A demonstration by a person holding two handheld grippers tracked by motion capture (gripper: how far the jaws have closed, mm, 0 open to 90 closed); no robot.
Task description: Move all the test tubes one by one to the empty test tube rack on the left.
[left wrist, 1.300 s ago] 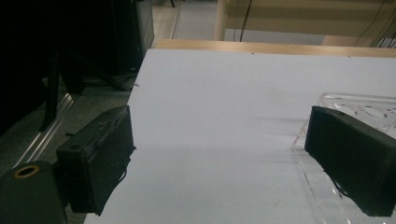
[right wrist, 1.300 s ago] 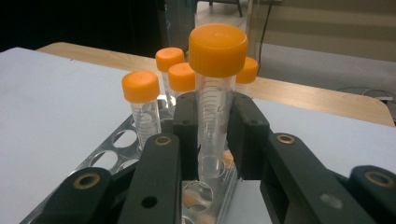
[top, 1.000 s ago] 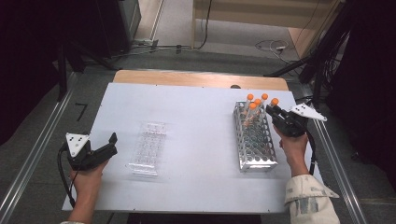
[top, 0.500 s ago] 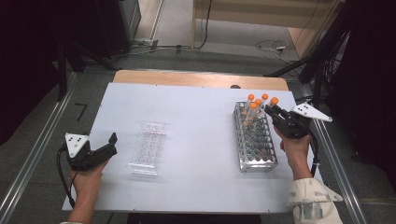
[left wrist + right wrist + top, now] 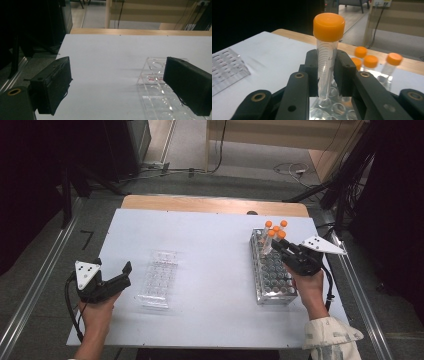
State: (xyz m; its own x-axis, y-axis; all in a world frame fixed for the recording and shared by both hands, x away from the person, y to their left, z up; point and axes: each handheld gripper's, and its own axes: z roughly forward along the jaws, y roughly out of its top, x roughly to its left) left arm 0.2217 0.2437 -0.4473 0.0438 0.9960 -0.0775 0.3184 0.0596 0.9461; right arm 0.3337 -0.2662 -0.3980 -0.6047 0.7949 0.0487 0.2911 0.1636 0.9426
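My right gripper (image 5: 326, 75) is shut on a clear tube with an orange cap (image 5: 325, 62), held upright just above the metal tube rack (image 5: 272, 280). In the high view the right gripper (image 5: 278, 245) hovers over the rack's far end, with the held tube (image 5: 281, 235) among several other orange-capped tubes (image 5: 270, 225) that stand in the rack. Those tubes (image 5: 371, 61) show blurred behind the jaws. My left gripper (image 5: 126, 273) rests open near the table's front left, just left of a clear plastic rack (image 5: 157, 277). Nothing lies between the left gripper's (image 5: 117, 85) jaws; the clear rack (image 5: 155, 82) sits behind the right jaw.
The racks stand on a white board (image 5: 210, 245) over a wooden table edge (image 5: 200, 204). Metal rails (image 5: 35, 290) run along both sides. Cables and dark stands fill the floor beyond the far edge.
My right gripper has risen a little with the tube and drifted slightly toward the rack's middle. The left gripper has stayed where it was.
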